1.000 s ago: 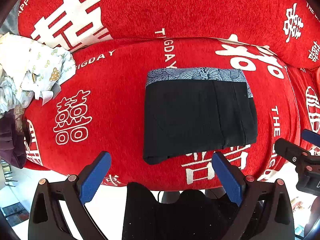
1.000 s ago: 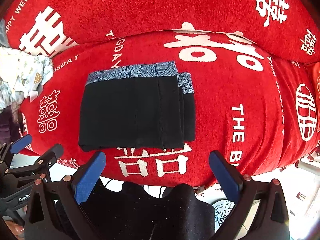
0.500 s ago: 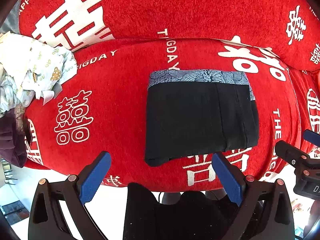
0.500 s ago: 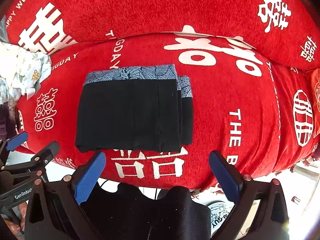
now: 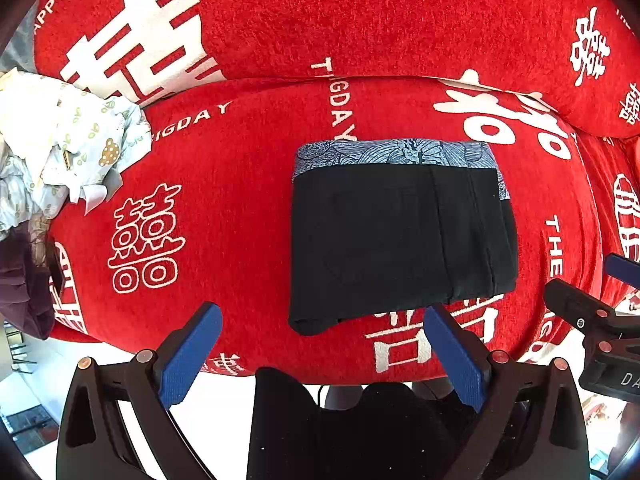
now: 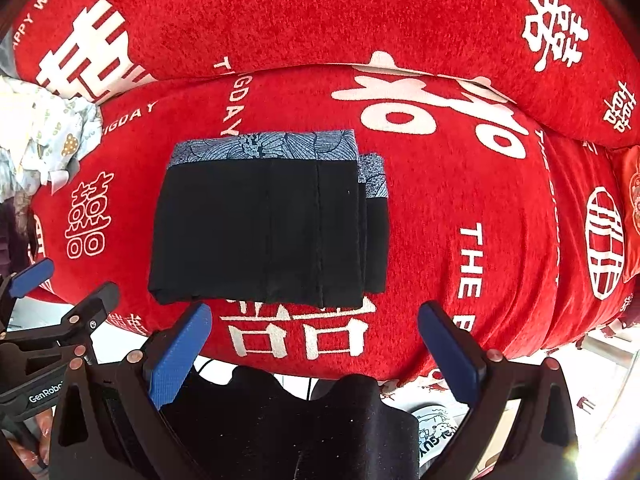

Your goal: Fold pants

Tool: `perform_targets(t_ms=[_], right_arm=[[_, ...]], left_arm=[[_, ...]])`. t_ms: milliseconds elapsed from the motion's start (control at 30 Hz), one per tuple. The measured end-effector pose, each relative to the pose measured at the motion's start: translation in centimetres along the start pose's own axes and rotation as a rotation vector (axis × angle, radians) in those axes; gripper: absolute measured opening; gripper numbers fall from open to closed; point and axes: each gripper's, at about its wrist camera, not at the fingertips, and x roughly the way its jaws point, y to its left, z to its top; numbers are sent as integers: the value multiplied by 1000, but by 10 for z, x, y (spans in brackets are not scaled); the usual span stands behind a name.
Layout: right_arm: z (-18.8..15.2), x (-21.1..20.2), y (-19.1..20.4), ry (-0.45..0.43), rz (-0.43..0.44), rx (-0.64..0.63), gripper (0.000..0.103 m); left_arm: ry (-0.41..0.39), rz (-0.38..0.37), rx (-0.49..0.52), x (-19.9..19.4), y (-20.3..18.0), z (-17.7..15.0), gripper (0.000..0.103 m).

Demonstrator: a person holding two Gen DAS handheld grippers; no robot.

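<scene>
The black pants [image 5: 400, 240] lie folded into a compact rectangle on the red sofa seat [image 5: 240, 200], with the blue-grey patterned waistband along the far edge. They also show in the right wrist view [image 6: 264, 232]. My left gripper [image 5: 320, 344] is open and empty, held off the seat's front edge just short of the pants' near edge. My right gripper [image 6: 316, 340] is open and empty, also just short of the near edge. Each gripper shows at the side of the other's view.
A pile of pale printed clothes [image 5: 60, 148] and a dark garment [image 5: 20, 280] sit at the left end of the sofa. The red backrest cushion [image 5: 360, 20] with white characters rises behind the seat. Floor shows below the seat's front edge.
Both grippers have drawn back slightly from the folded pants. The pants have not moved. Both grippers stay open.
</scene>
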Motion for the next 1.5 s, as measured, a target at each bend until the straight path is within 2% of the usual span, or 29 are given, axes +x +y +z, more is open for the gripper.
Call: perform_targets(t_ms=[1500], right_arm=[[2, 3, 0, 3, -5, -3, 103]], left_arm=[[1, -11, -1, 2, -2, -1, 101]])
